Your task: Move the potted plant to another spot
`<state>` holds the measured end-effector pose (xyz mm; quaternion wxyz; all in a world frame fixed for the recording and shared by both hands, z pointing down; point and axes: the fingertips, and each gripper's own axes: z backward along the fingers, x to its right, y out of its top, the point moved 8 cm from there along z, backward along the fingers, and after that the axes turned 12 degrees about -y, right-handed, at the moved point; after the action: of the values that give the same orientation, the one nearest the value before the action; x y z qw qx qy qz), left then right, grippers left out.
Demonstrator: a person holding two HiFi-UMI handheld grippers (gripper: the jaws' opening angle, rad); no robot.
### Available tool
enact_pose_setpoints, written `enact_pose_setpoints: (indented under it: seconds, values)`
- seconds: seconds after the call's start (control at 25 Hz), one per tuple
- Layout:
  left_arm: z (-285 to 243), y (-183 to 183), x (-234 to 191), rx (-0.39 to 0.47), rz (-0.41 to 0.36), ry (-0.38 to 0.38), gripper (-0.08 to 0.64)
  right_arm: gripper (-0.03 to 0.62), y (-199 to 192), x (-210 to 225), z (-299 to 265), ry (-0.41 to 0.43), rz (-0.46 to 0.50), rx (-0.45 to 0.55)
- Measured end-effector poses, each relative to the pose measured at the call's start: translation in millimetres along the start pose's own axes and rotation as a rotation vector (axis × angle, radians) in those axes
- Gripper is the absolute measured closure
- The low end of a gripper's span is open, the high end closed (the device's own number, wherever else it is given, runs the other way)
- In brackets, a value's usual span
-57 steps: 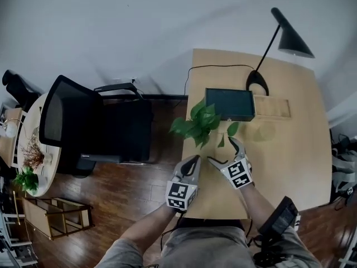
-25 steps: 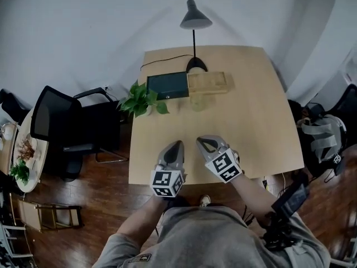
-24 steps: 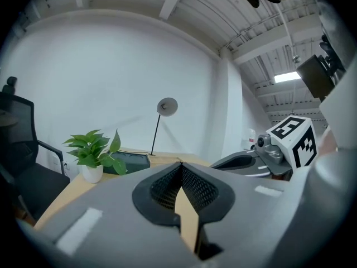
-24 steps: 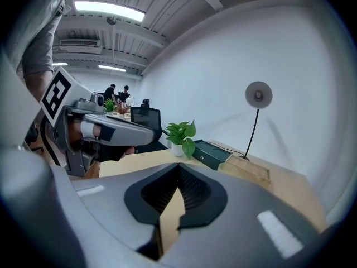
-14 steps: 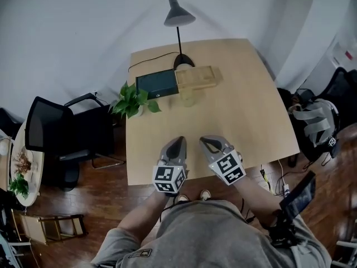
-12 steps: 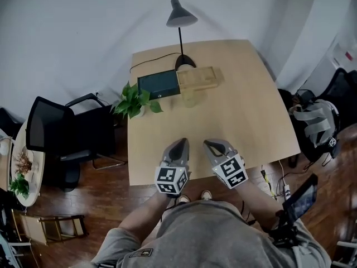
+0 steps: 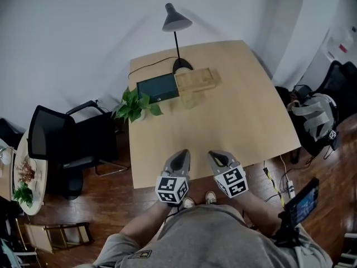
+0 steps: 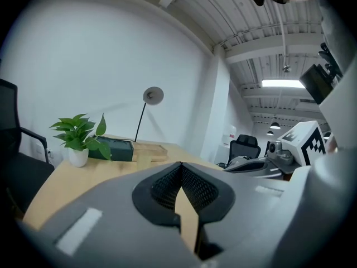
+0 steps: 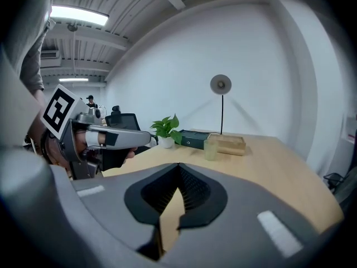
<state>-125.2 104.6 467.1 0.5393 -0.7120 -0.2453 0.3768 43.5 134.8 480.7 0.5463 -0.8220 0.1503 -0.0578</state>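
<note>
The potted plant [image 7: 134,106], green leaves in a small white pot, stands on the wooden table [image 7: 240,121] at its far left edge. It also shows in the left gripper view, where the plant [image 8: 78,141] is far off at the left, and as the plant [image 9: 166,128] in the right gripper view. My left gripper [image 7: 179,156] and right gripper [image 7: 216,156] hover side by side over the table's near edge, well short of the plant. Both are shut with nothing between the jaws. The left gripper [image 9: 142,139] shows from the side in the right gripper view.
At the back of the table are a dark green box [image 7: 158,88], a wooden tray [image 7: 195,80], a clear cup [image 7: 188,100] and a desk lamp [image 7: 176,21]. A black chair [image 7: 61,144] stands left of the table. A backpack [image 7: 315,121] lies on the floor at the right.
Both grippers have drawn back from the plant toward the table's near edge. The plant stays at the far left edge. The head view has pulled back.
</note>
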Motion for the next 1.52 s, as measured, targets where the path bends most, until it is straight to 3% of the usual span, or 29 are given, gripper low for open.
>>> enact_pose_setpoints:
  seconds: [1.52]
  values:
    - [20, 15, 5, 0.055, -0.010, 0.006, 0.566, 0.588, 18, -12, 3, -0.008, 0.044, 0.026]
